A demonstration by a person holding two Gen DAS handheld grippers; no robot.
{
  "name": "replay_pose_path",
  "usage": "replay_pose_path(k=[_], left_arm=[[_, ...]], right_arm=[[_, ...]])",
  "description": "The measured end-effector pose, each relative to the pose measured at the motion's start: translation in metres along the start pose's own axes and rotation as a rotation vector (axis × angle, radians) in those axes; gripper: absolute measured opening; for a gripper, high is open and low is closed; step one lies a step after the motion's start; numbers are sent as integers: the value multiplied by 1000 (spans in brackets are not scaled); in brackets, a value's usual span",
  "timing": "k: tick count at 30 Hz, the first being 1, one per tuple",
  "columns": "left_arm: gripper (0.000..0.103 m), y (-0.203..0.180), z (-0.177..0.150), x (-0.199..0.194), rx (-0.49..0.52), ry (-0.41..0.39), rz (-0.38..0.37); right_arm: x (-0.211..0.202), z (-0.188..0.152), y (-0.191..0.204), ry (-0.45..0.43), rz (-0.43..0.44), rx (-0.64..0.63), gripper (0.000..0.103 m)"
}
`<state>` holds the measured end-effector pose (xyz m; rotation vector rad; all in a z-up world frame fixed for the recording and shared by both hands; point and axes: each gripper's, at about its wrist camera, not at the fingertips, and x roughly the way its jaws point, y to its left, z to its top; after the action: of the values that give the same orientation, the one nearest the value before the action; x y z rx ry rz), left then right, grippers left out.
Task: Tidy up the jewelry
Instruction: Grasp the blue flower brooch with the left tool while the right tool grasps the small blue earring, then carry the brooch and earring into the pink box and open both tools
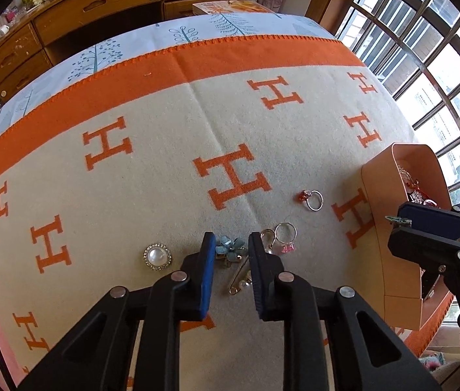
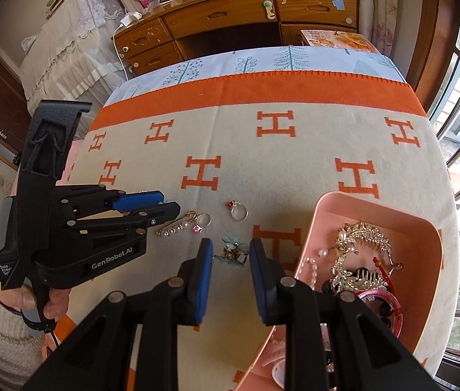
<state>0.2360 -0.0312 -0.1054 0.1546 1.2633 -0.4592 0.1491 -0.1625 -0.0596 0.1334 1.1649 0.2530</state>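
While the left wrist view looks steeply down on the H-patterned blanket [image 1: 164, 169], it shows the left gripper [image 1: 231, 238] with its pads pinching a blue flower ornament [image 1: 230, 249] that lies on the cloth. A round pearl brooch [image 1: 157, 256] sits at nine o'clock of it, a pearl safety pin [image 1: 239, 280] at six and two rings at one to two. Only the right wrist view shows inside the peach box [image 2: 324, 208] at three o'clock, where a crystal hair comb [image 2: 360, 244] is piled. It also shows a hand [image 2: 40, 303] gripping the left tool's handle at eight o'clock. The right gripper [image 2: 231, 242] points steeply down, clamped on a second flower ornament [image 2: 233, 251] above the blanket.
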Motion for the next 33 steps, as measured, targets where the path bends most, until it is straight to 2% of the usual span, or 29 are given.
replay_pose_path(k=[14, 19, 27, 33], left_arm=[[18, -1, 3, 8, -36, 12, 37], [18, -13, 1, -17, -56, -29, 38], [18, -79, -7, -86, 23, -149, -38], [18, -140, -8, -97, 95, -165, -115]], right_arm=[[-11, -6, -4, -17, 19, 2, 23], [-37, -16, -10, -64, 40, 1, 23], [-98, -44, -49, -181, 35, 40, 23], [-111, -63, -89, -191, -19, 107, 23]])
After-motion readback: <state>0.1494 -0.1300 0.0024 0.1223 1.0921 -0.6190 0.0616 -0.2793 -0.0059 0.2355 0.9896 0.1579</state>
